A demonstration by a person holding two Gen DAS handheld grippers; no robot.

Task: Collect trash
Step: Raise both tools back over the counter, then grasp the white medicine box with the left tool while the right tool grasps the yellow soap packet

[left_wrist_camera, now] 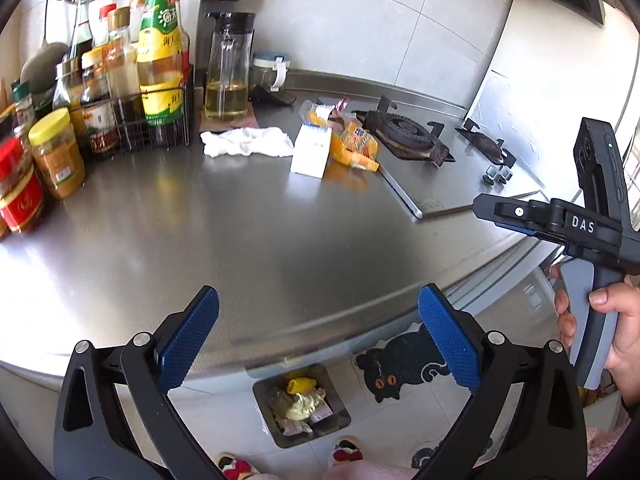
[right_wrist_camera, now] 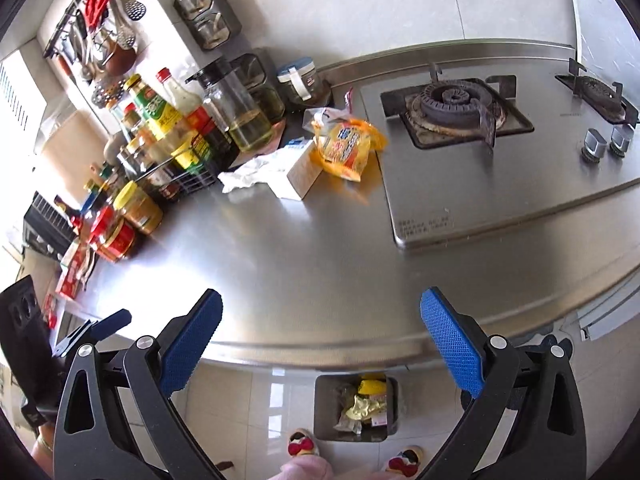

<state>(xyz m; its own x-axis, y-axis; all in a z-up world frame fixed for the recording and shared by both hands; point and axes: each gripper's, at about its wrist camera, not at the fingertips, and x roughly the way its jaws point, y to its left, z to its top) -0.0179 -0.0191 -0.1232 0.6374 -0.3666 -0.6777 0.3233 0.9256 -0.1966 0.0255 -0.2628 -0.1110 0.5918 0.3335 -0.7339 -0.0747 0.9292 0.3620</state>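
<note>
- While both claws, left (left_wrist_camera: 318, 336) and right (right_wrist_camera: 320, 338), are spread wide and hold nothing, the trash sits far back on the tabletop (left_wrist_camera: 240, 232).
- Best to grab the orange wrapper (right_wrist_camera: 348, 144) first, then drop it in the bin (right_wrist_camera: 355, 408) below.

The carton (right_wrist_camera: 298, 170) hides part of the tissue (right_wrist_camera: 252, 172). The wrapper's (right_wrist_camera: 347, 145) print is too blurred to read. The bin's (right_wrist_camera: 325, 408) contents are indistinct.

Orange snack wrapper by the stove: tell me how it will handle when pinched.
The orange snack wrapper looks like thin, crinkled film, so probably floppy and light. Its glossy surface may slip between pads. It leans on the white carton, so tugging might nudge that.
</note>
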